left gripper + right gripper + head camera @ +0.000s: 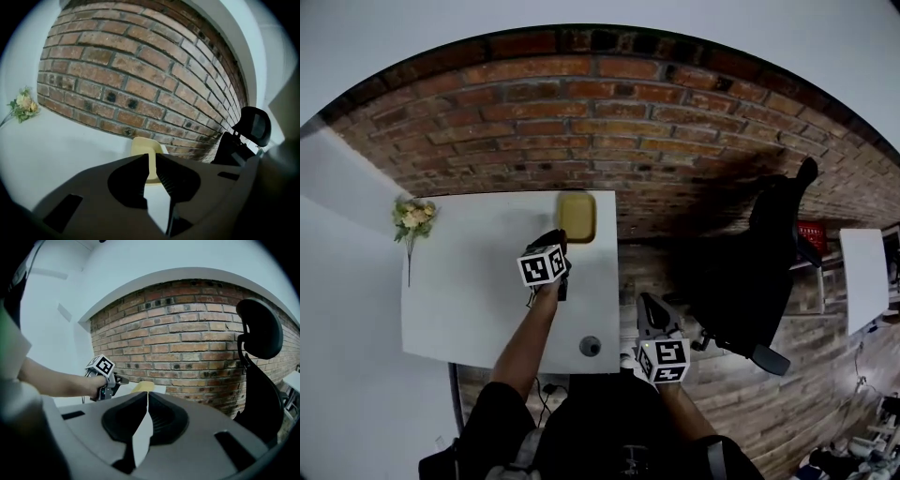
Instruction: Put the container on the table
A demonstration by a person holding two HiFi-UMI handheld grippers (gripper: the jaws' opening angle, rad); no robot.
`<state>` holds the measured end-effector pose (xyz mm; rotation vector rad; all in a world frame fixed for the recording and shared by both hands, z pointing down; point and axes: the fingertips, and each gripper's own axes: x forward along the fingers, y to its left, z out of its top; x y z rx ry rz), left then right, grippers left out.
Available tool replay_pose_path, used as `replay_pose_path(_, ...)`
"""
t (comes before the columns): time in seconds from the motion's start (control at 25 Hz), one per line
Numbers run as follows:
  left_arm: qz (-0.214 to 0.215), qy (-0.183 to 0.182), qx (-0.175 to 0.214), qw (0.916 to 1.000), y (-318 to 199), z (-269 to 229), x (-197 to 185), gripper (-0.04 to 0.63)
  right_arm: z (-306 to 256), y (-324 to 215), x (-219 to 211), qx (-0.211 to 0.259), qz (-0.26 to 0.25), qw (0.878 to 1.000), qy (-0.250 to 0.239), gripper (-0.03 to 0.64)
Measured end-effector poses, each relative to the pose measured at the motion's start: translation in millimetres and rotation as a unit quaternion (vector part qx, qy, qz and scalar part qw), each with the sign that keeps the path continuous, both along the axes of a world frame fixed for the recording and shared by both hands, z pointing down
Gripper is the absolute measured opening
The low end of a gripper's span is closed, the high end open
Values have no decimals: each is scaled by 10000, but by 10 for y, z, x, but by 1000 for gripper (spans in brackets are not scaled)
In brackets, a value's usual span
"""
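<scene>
Seeing container (577, 216) flat on table (469, 281), at its far right corner, hard by wall (600, 122). Yellow, shallow, rounded corners. Left gripper (152, 158) low over table's right half, aimed at the far edge, on a bare forearm (520, 347) reaching in over table's front edge. Jaws a narrow slit apart, clamping nothing. Container just past the tips, in line with them, showing through the slit; touching or not, can't tell. Right gripper (146, 393) off table's right edge, near the front corner. Jaws pressed together, nothing between, well apart from container. Flowers (413, 216) at table's far left corner. Hole (590, 346) near table's front right corner. Chair (759, 272) well right of table.
</scene>
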<state>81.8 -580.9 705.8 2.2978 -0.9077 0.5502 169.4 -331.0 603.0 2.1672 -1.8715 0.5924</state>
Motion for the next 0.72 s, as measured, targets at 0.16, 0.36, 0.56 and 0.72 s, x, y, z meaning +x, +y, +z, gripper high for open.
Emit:
replay_pose_path(0.16, 167, -56, 525, 9985, 294, -363, -54, 28, -92, 75, -15, 120, -191, 9997, 12, 25)
replay_pose_path(0.36, 330, -69, 963, 9948, 741, -771, -184, 17, -241, 193, -81, 392, -524, 9979, 21, 23)
replay_pose_path(0.56, 283, -72, 1365, 9902, 1168, -1120, -387, 15, -368, 338, -184, 655, -829, 9944, -19, 23)
replay_pose_path(0.72, 251, 35, 1501, 9883, 1573, -1365, -480, 15, -461, 492, -248, 780, -1032, 9915, -103, 23)
